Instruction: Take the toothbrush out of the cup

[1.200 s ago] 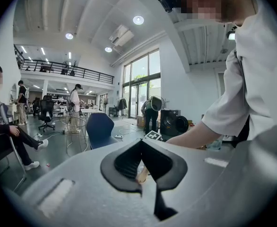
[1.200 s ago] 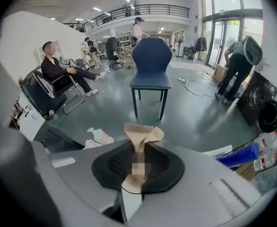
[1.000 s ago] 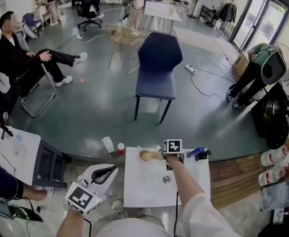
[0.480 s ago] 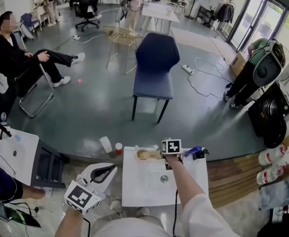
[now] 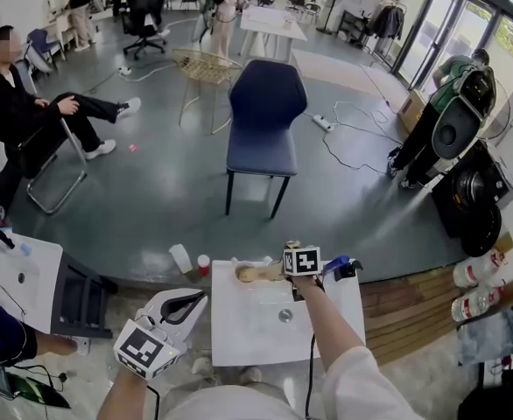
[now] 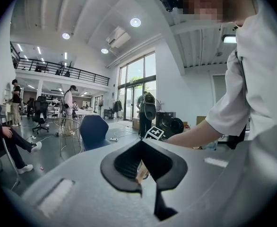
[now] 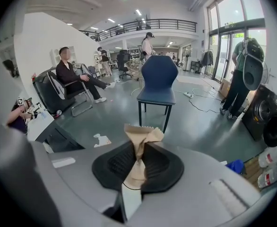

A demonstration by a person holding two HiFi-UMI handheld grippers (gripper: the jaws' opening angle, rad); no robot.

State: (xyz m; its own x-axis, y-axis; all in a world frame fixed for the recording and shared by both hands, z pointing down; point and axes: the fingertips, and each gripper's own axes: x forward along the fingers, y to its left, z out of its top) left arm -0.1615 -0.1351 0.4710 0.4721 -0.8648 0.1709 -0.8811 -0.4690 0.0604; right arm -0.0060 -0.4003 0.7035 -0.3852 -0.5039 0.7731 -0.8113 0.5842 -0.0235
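My right gripper (image 7: 138, 149) is shut on a crumpled brown paper-wrapped piece (image 7: 140, 135) with a zigzag top edge; I cannot tell whether a toothbrush is inside. In the head view that gripper (image 5: 292, 255) hangs over the far edge of the small white table (image 5: 248, 331), right beside a tan cup-like thing (image 5: 255, 275). My left gripper (image 5: 185, 305) hovers off the table's near left corner. Its jaws (image 6: 141, 148) are shut with nothing between them.
On the table lie a small round grey piece (image 5: 284, 316) and, at the far right corner, a blue thing (image 5: 339, 266). A white cup (image 5: 180, 257) and a red cap (image 5: 203, 263) stand on the floor. A blue chair (image 5: 263, 121) is beyond; people sit and stand around.
The right gripper has lifted slightly with the brown paper piece still in its jaws. The left gripper has stayed where it was. The head view has shifted a little.
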